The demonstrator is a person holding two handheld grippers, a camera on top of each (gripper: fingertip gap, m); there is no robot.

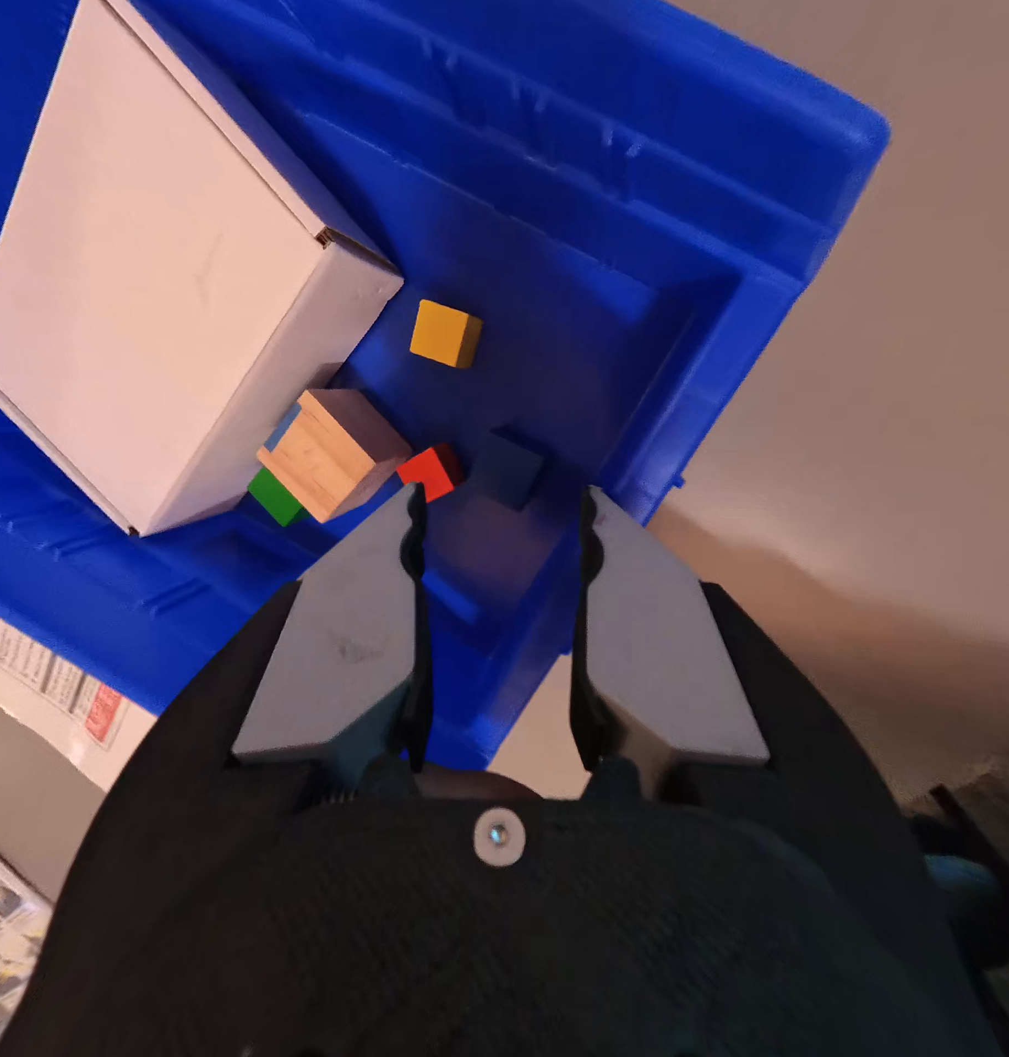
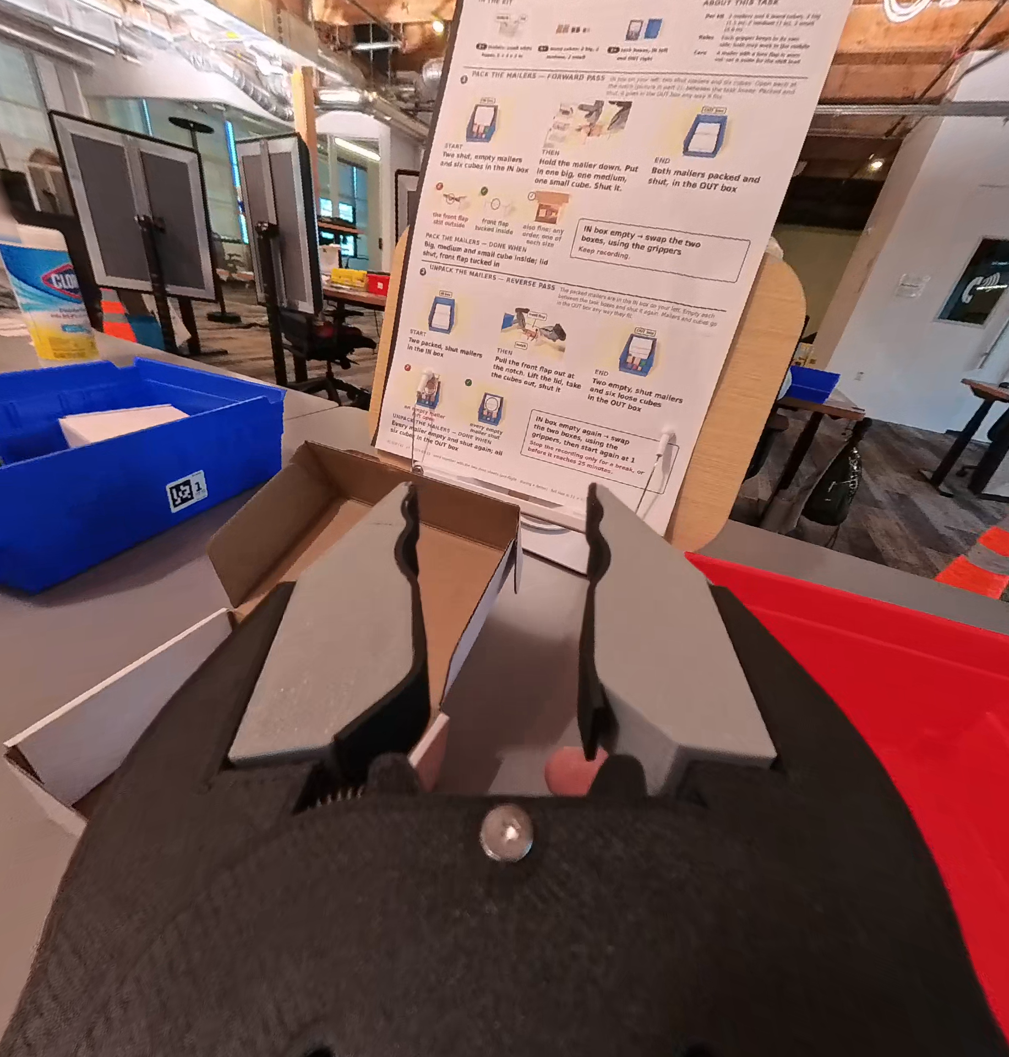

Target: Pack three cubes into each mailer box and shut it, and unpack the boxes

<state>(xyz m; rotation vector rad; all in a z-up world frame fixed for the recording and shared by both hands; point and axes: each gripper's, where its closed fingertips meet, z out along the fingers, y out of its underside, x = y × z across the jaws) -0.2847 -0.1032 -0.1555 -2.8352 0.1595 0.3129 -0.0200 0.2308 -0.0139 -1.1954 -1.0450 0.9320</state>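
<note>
Left wrist view: jaws apart just above blue cube point(image 1: 509, 468); right jaws apart over open mailer point(image 2: 376, 515).

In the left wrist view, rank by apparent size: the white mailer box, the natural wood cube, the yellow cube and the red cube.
1. white mailer box
2. natural wood cube
3. yellow cube
4. red cube, though a fingertip partly hides it, so its rank below yellow is unsure.

Blue plastic bin point(image 1: 633, 240) holds white cardboard mailer box point(image 1: 147, 274); beside box: yellow cube point(image 1: 445, 333), red cube point(image 1: 430, 472), dark-blue cube point(image 1: 507, 469), green cube point(image 1: 276, 496), natural-wood cube w/ blue patch point(image 1: 330, 452). Right view: open mailer, white outside, brown inside point(image 2: 376, 526); red bin point(image 2: 891, 686).
</note>
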